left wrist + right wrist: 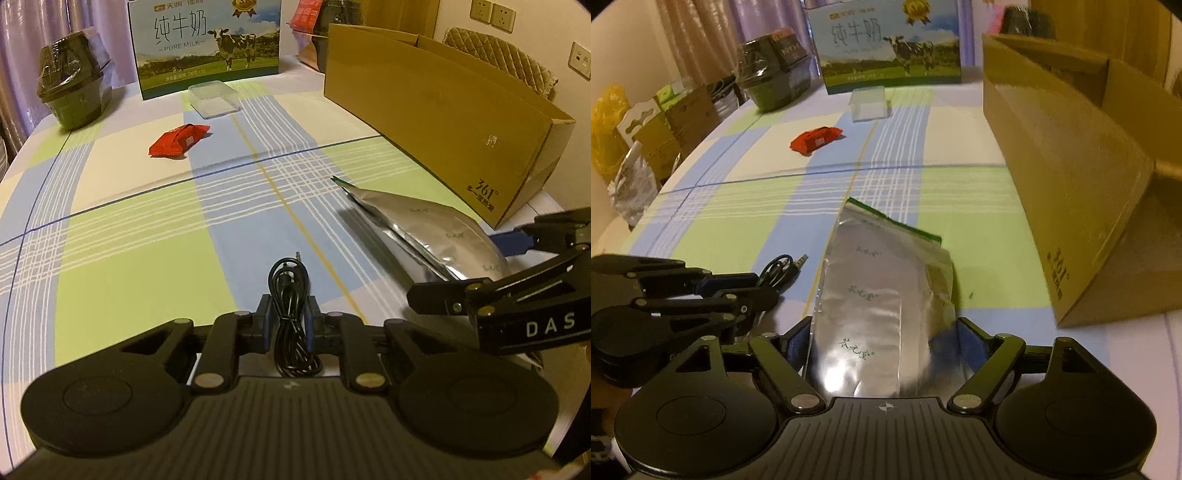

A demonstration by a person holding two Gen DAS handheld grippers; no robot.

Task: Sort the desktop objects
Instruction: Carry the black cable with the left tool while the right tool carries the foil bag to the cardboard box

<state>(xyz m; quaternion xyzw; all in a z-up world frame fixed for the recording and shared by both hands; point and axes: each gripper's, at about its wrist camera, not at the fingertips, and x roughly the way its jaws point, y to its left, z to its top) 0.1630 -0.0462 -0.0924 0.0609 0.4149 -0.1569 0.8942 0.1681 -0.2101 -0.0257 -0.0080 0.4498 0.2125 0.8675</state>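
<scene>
Left gripper [289,317] is clenching the coiled black cable [290,295]; right gripper [882,347] is grasping the silver pouch [886,302]. Risk: slick foil slipping, loose cable loops snagging near the counter's [147,229] front edge.

A milk carton [209,44] stands at the checked tablecloth's [147,229] far edge, wall sockets [493,13] behind.

- Left gripper [289,314]: matte black, ribbed body, two round discs, silver rivets, blue-lined fingers [263,314].
- Right gripper [882,343]: same black build; white "DAS" lettering on its side.
</scene>
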